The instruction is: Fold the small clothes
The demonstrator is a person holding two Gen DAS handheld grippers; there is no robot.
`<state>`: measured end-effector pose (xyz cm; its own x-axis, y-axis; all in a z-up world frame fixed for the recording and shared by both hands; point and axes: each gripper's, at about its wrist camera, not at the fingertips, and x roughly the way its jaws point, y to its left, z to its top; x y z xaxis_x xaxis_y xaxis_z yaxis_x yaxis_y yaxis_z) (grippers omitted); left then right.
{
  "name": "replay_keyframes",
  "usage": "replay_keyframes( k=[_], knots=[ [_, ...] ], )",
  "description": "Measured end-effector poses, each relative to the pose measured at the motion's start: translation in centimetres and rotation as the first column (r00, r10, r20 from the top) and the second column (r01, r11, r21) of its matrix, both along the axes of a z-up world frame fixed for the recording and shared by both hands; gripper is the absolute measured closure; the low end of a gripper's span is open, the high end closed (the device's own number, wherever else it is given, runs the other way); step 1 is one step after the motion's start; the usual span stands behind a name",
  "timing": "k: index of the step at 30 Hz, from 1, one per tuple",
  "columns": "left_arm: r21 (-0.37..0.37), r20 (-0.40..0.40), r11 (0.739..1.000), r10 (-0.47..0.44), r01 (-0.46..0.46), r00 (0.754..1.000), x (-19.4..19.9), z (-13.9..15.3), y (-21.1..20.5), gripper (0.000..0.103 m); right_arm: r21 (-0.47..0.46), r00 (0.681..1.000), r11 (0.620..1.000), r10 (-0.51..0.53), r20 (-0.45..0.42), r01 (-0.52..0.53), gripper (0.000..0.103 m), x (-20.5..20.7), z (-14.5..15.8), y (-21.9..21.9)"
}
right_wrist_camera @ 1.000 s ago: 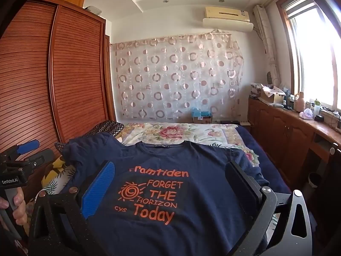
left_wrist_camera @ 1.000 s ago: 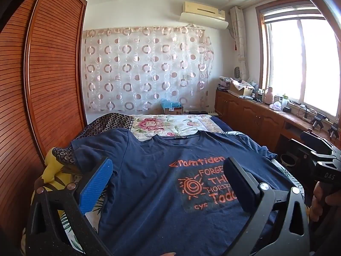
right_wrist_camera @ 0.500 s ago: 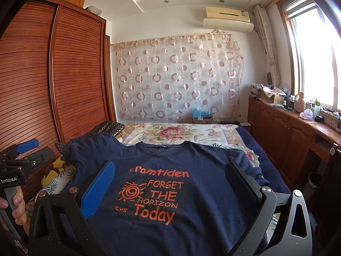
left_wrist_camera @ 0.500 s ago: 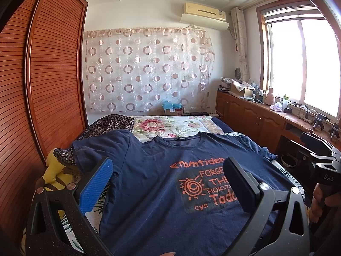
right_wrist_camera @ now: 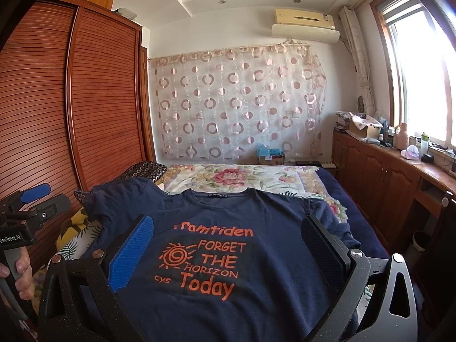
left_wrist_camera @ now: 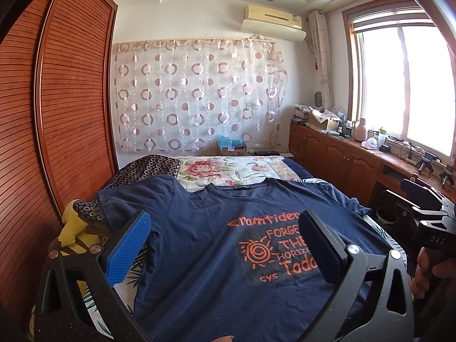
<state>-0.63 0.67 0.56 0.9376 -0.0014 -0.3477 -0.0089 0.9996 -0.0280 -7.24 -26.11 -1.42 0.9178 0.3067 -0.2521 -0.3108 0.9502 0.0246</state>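
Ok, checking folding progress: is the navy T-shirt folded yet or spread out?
Spread out. The navy T-shirt lies flat on the bed, collar, both sleeves and whole orange print showing, no folds.

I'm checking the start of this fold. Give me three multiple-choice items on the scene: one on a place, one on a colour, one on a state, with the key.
1. Where does the T-shirt lie?
A. spread on the bed
B. on the counter
C. hung on the wardrobe

2. What colour is the shirt's print?
A. white
B. orange
C. green

3. How do the left gripper and right gripper stand?
A. both shut on the shirt
B. one open, one shut
C. both open, holding nothing

Key: 1 A, the shirt lies flat, front up, collar toward the far wall. 2 B, orange letters and sun on navy cloth. 3 C, each wrist view shows fingers wide apart with the shirt beyond them.
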Motion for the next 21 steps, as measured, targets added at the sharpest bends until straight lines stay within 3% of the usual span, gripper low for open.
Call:
replay_keyframes(
  k=[21],
  knots=[
    [0.001, 0.005, 1.0, -0.001, 0.001, 1.0, 0.0, 0.75, -0.06, 0.0, 0.002, 1.0, 1.0, 0.0, -0.001, 0.0, 0.0, 0.1, -0.05, -0.07]
  ],
)
